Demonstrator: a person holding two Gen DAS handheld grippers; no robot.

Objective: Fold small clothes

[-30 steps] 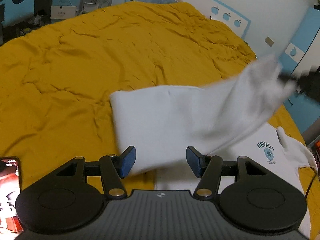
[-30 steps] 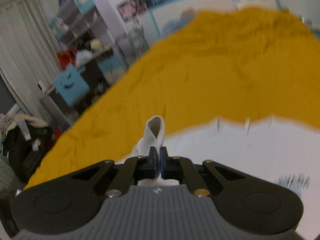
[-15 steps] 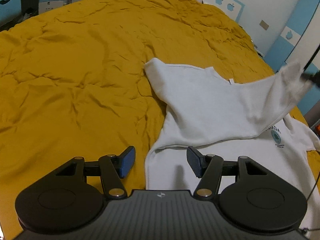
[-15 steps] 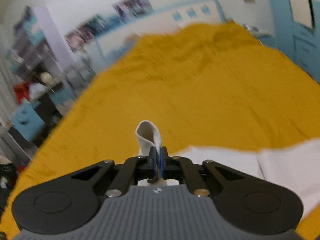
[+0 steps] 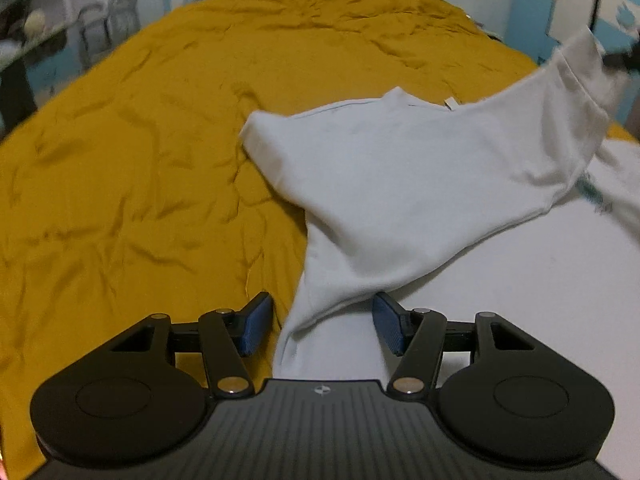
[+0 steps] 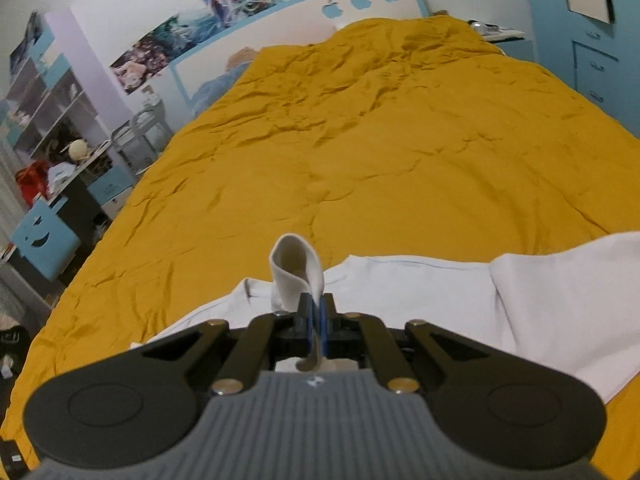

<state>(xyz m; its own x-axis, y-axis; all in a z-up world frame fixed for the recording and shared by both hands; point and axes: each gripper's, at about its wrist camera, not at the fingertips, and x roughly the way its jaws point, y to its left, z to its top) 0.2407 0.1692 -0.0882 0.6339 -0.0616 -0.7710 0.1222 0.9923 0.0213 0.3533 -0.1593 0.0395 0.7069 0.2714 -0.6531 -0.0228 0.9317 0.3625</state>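
Right wrist view: your right tool [image 6: 316, 320] pinches the sleeve cuff [image 6: 298, 270] of the limp, light shirt [image 5: 400, 184]; left tool [image 5: 320, 326] stands wide, empty. Grip hems near the bed's [image 5: 140, 140] edge.

The shirt [image 5: 420, 184] (white) runs off the frame's right edge.

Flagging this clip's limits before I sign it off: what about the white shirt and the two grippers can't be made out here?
- White shirt hem: left wrist view, cut off by the lower right edge and the left gripper body.
- Chest print: left wrist view, blurred and half under the lifted sleeve; unreadable.
- Right gripper: in the left wrist view only a dark blur at the right edge.
- Sleeve below the closed pads: right wrist view, hidden by the gripper body.
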